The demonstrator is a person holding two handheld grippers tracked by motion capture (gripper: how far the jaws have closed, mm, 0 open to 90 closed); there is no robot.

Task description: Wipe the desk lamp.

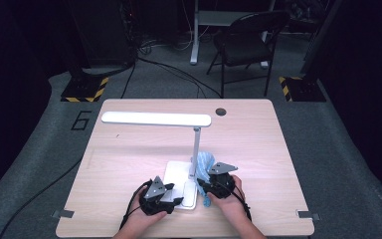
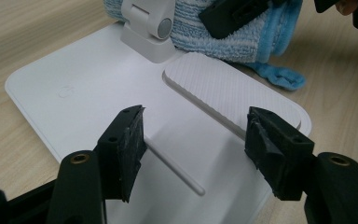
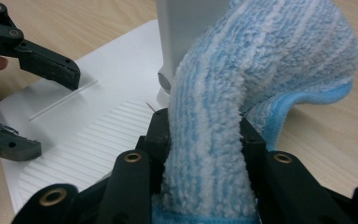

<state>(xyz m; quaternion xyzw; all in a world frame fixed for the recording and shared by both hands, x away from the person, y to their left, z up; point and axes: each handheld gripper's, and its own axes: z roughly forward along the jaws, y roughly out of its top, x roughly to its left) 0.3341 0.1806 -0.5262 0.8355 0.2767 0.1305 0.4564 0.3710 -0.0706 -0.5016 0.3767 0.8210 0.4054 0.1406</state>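
R tool [image 3: 205,140] is clamped on blue cloth [image 3: 261,60], held low beside lamp post [image 1: 196,149]; L tool [image 2: 196,140] is held apart, level over white lamp base [image 2: 74,88] on worktop [image 1: 129,149]

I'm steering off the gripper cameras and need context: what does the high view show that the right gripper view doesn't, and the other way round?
High view: the lit lamp head, its thin post, the chair beyond the table, and both hands. Right gripper view: the right gripper shut on the blue striped cloth, with its fluffy pile up close. Both: the white lamp base, the cloth and the left gripper.
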